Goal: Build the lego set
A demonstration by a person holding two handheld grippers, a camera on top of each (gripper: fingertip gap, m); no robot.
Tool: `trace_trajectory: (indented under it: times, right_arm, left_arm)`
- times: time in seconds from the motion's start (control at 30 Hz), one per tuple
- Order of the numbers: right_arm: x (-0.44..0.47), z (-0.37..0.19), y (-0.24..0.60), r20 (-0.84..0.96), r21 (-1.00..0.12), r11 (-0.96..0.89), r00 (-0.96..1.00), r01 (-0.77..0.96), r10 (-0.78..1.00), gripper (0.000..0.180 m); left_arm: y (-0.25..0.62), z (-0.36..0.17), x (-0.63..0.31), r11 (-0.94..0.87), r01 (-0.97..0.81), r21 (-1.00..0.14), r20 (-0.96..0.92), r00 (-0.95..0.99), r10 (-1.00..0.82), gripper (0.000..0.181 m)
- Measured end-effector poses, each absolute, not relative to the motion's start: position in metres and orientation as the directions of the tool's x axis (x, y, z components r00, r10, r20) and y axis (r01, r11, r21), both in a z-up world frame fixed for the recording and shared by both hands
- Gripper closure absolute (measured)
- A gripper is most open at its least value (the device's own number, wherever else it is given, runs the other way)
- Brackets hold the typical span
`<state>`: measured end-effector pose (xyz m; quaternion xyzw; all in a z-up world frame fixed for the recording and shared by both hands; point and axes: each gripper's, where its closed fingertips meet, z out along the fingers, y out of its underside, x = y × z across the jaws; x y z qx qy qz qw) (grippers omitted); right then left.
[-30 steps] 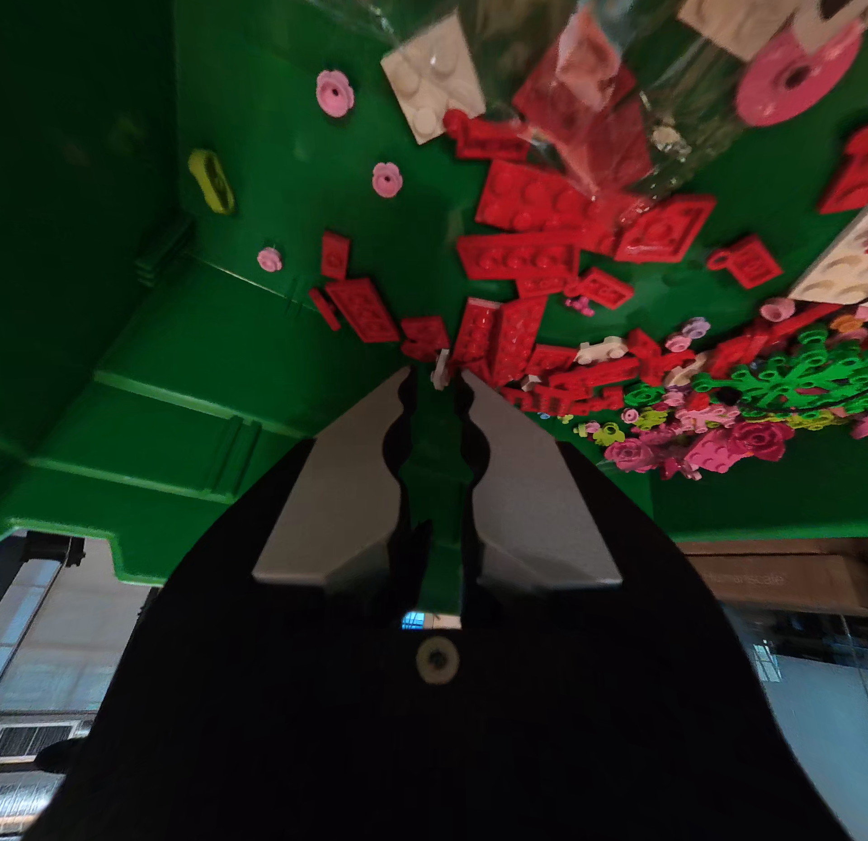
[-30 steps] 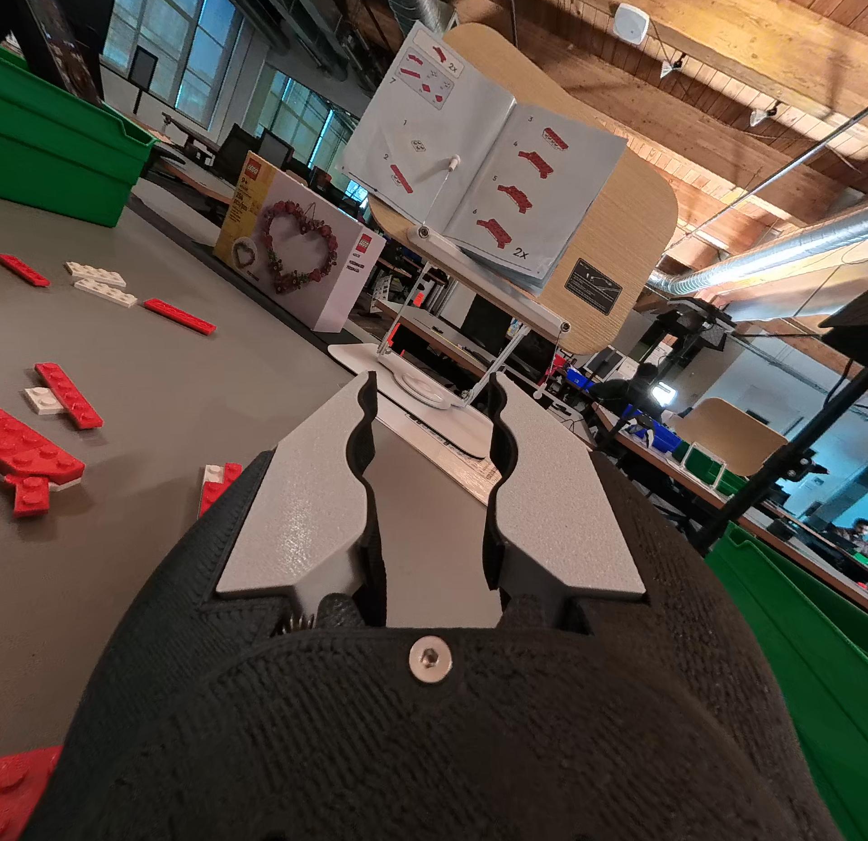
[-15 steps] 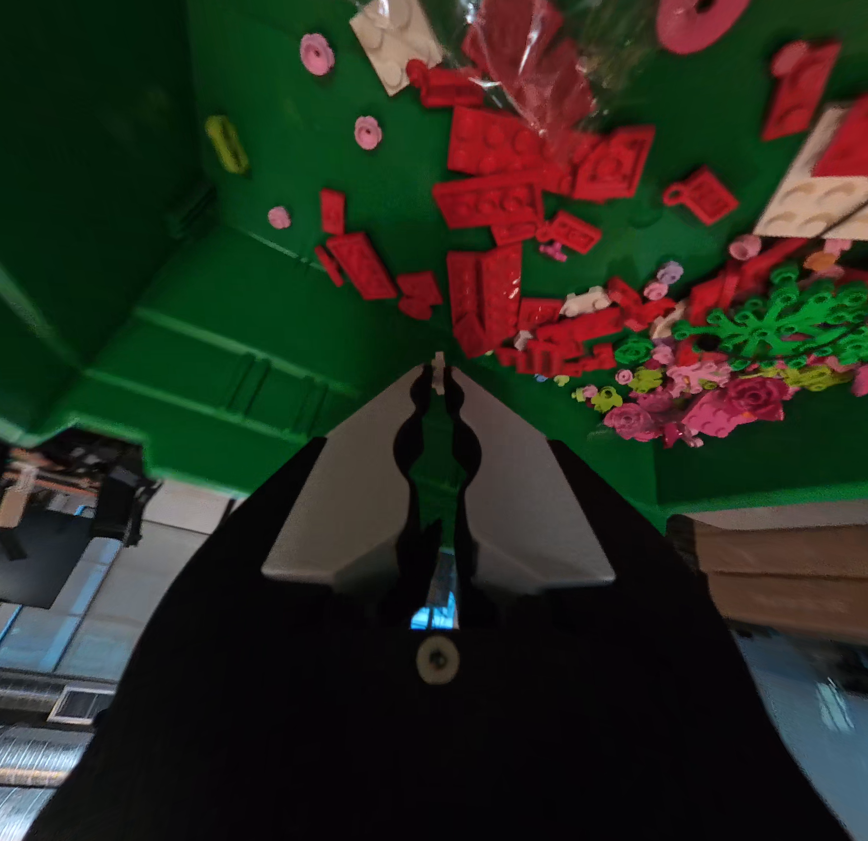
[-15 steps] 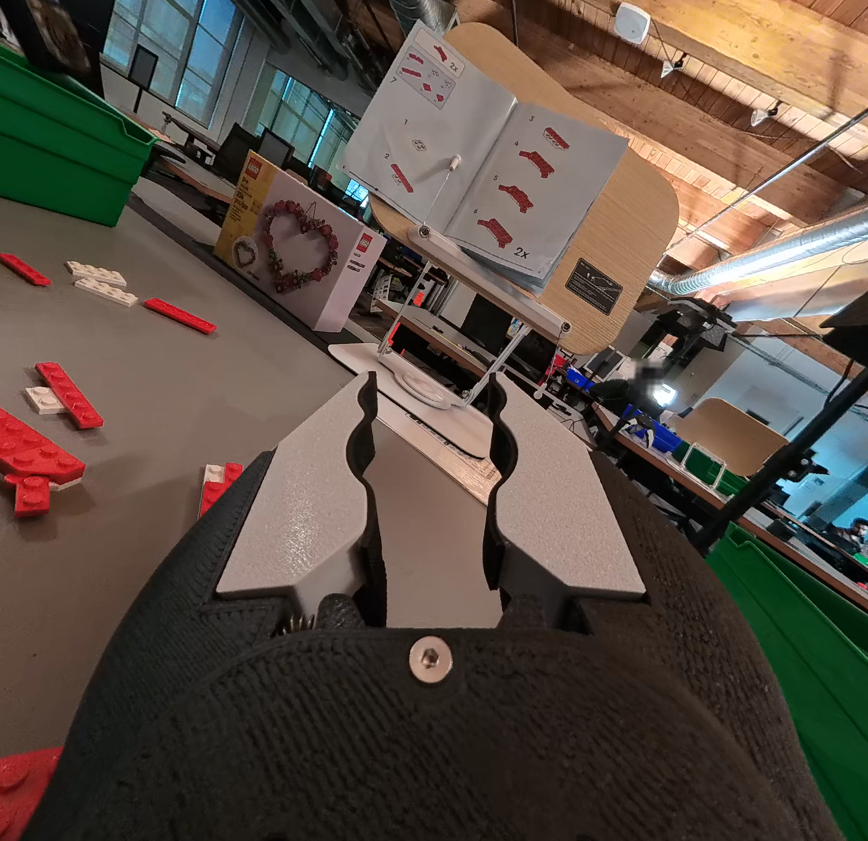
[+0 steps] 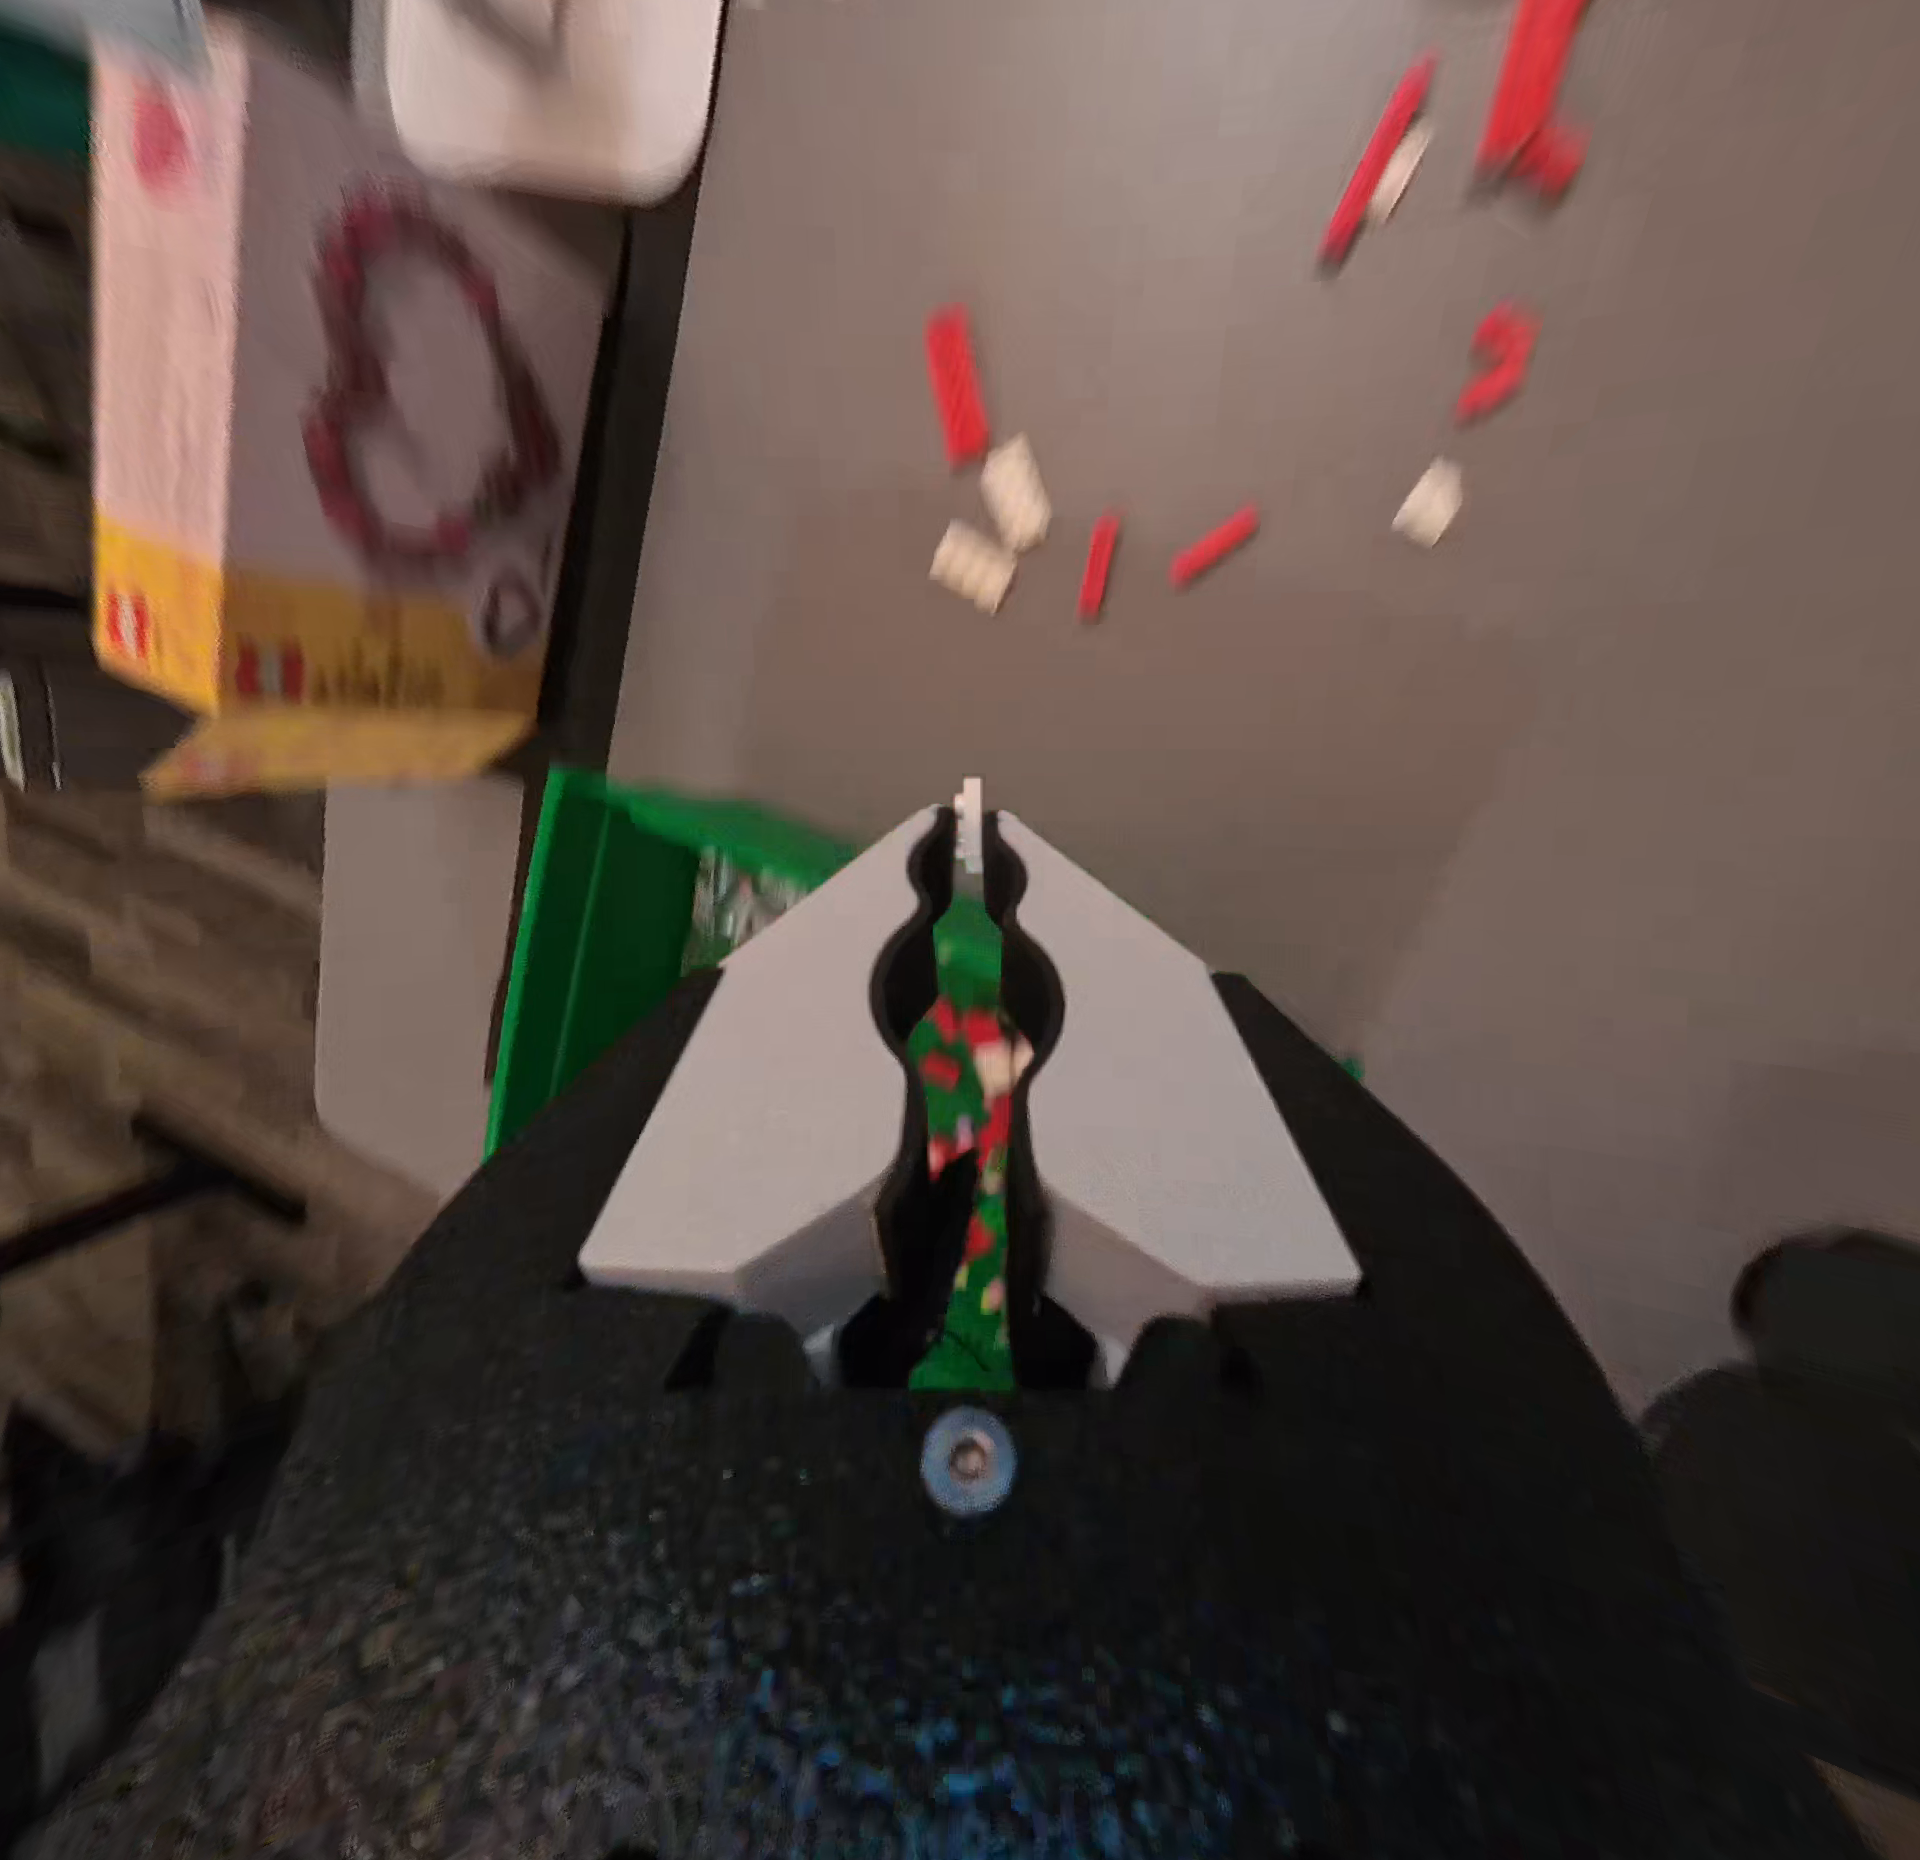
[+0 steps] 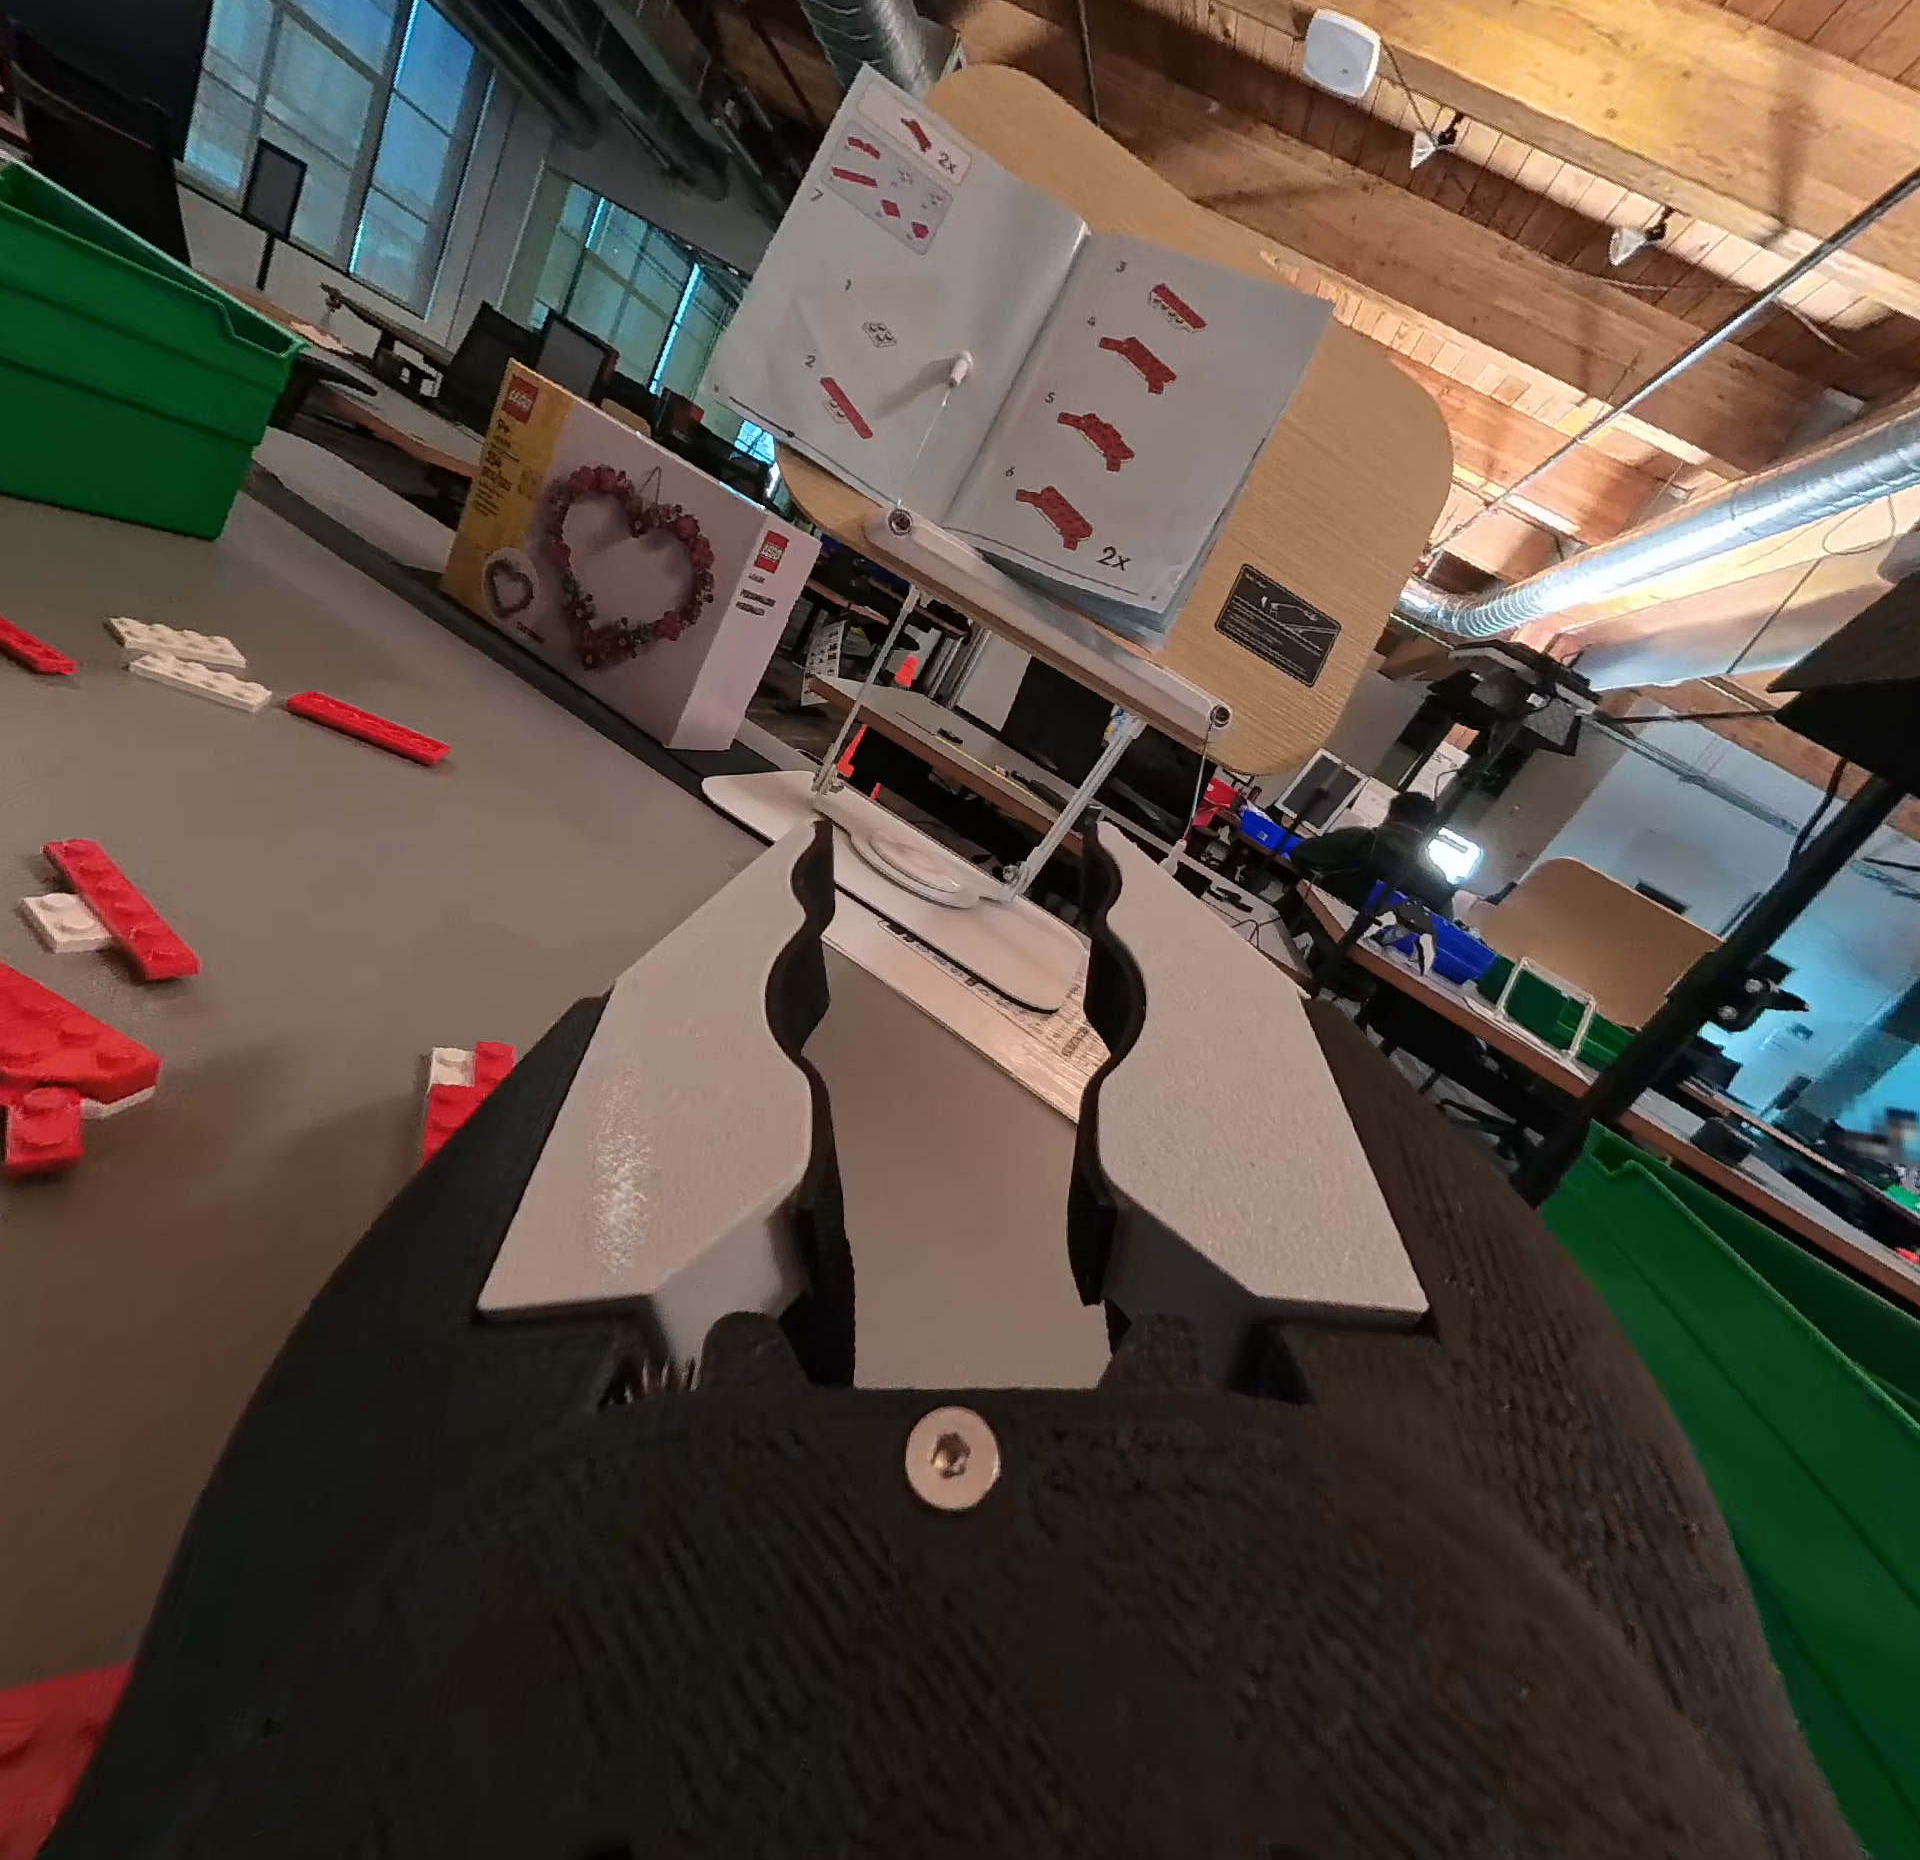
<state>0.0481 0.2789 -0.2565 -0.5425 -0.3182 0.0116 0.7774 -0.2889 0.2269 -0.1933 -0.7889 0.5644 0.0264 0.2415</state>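
A: Left wrist view was blurred; what did the left gripper (image 5: 971,831) hold?
B: Its jaws pinched a small white piece (image 5: 970,821) over the grey table (image 5: 1299,771).
A: And the right gripper (image 6: 951,854)?
B: Jaws spread, empty, low over that table, red plates (image 6: 120,908) lying to its left.

Ahead of my right gripper (image 6: 951,865) the grey table (image 6: 468,875) lies bare up to the white base of the book stand (image 6: 966,937), which blocks the way beyond. To its left, red and white plates (image 6: 120,906) lie scattered, and green bins (image 6: 114,397) wall both sides. My left wrist view is blurred, showing open table between the plates and the set's box (image 5: 312,408).
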Motion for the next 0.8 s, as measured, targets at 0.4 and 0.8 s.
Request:
trace_trajectory:
  times: [0.4, 0.8]
  right_arm:
    - [0.045, -0.256, 0.277, 0.476, -0.854, 0.416, 0.79, 0.311, 0.386, 0.134]
    - [0.043, -0.256, 0.278, 0.47, -0.858, 0.416, 0.79, 0.302, 0.394, 0.134]
  left_arm:
    - [0.231, -0.28, -0.13, 0.056, -0.861, -0.505, -0.679, 0.356, -0.642, 0.178]
    - [0.22, -0.362, -0.135, -0.106, -0.877, -0.469, -0.589, 0.4, -0.702, 0.178]
